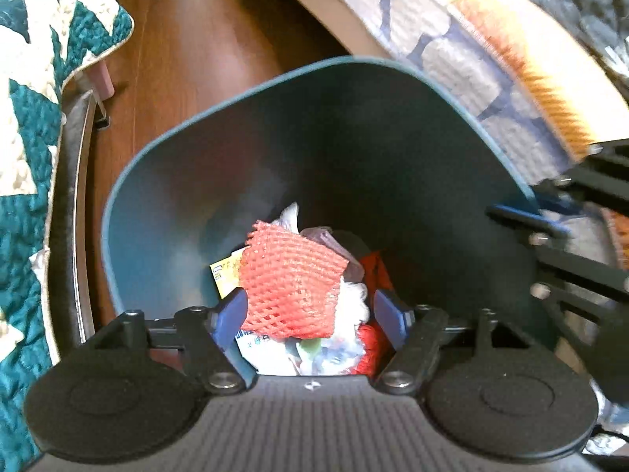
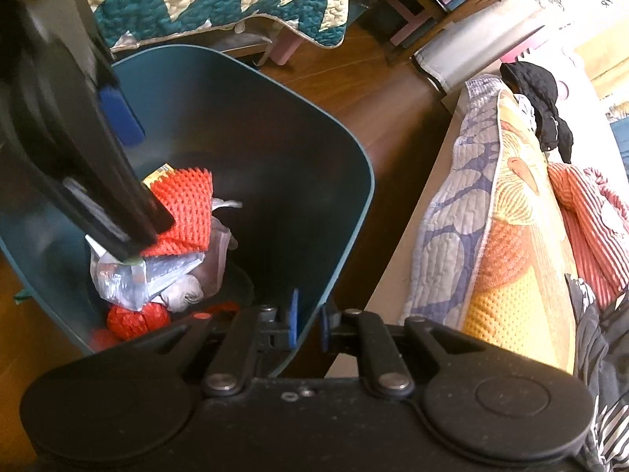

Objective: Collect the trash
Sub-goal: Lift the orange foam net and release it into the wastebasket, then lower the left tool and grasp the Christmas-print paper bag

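Observation:
A dark teal trash bin (image 1: 236,126) stands on the wood floor, and it also shows in the right wrist view (image 2: 346,145). It holds an orange foam fruit net (image 1: 291,279), plastic wrappers (image 2: 129,279), a yellow packet (image 1: 226,273) and more orange netting (image 2: 137,316). My left gripper (image 1: 310,308) is open over the bin's mouth, and the foam net lies between and below its blue pads. My right gripper (image 2: 308,320) is shut on the bin's near wall, one pad inside and one outside.
A quilted teal and cream cover (image 1: 27,118) hangs at the left. A bed with a patterned quilt (image 2: 491,204) and clothes (image 2: 542,114) is at the right. Wood floor (image 1: 204,39) lies beyond the bin. Pink furniture legs (image 2: 412,23) stand farther back.

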`<state>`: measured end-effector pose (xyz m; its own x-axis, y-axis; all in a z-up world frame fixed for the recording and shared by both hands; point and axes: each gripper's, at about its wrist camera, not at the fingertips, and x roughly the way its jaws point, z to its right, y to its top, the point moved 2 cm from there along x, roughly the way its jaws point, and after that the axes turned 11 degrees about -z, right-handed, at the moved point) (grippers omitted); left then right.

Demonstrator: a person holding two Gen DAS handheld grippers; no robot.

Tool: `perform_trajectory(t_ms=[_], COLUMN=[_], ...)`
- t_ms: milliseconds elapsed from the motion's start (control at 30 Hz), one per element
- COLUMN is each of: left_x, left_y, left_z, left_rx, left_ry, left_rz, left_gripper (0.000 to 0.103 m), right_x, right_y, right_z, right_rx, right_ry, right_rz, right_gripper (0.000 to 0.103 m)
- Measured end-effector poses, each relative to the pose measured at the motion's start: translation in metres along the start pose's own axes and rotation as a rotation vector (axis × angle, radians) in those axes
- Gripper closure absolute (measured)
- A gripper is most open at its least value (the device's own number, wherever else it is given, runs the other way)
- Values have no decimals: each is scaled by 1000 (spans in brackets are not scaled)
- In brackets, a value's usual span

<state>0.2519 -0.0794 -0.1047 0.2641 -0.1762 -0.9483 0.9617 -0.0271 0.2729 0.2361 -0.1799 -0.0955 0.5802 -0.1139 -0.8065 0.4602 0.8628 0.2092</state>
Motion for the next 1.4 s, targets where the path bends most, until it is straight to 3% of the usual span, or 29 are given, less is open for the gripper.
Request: perform_trajectory(t_ms=[300,467,600,800,1033,1233,1333,1400], left_x=[-83,-110,-105,-75,-6,74,110,124], left_y=[-53,-90,-115,-135,-140,-137,-129,-123], left_z=[-21,-35,-42,-54,-46,-54,-65,-68], left_rx=[42,37,48,23,175,155,90,65], left_ry=[-22,-17,28,63,150,211,209,192], left_rz=[137,154,132,55,-34,-136,-190,-185], left_gripper=[32,32,32,32,32,32,32,32], right_x=[1,1,3,9,13,13,15,16], right_y=[0,3,2,-2,-3,-2,-2,-3], right_z=[0,-2,1,5,10,13,15,16], right_rx=[-13,-22,-15,23,57,69,81,88], right_ry=[0,-6,-4,5,25,29,33,35], right_rz=[-4,0,-4,-25,-37,-36,-42,-45], right_gripper=[91,91,91,91,91,91,91,91])
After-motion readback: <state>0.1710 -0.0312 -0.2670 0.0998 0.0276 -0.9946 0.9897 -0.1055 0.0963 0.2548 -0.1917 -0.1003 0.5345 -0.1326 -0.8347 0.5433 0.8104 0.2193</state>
